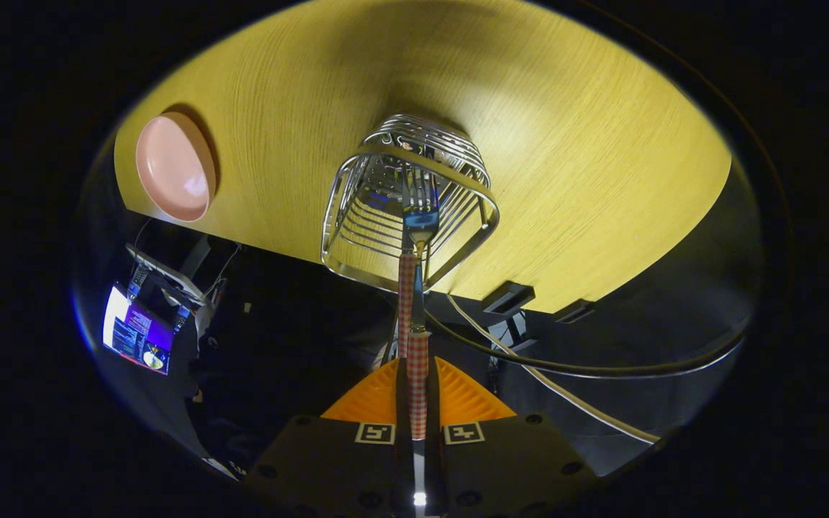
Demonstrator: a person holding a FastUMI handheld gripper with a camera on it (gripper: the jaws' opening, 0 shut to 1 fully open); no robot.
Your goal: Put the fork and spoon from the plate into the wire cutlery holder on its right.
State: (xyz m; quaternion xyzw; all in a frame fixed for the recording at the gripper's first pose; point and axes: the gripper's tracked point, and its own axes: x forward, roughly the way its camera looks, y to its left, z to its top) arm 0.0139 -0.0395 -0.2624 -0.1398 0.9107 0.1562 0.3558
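Note:
My gripper (417,370) points down at the table and is shut on the red-checked handle of the fork (422,208). The fork's tines reach into the open top of the wire cutlery holder (342,208), which stands just beyond the fingers near the table's edge. A second red-checked handle (406,295) rises out of the holder right beside the fork's neck; its head is hidden, so I take it for the spoon. The pink plate (173,169) lies far to the holder's left with nothing on it.
The yellow wooden table (565,165) spreads out beyond the holder. Its near edge runs just under the holder, with cables (565,392) and black clamps (506,296) below it. A lit screen (134,334) stands on the floor side, below the plate.

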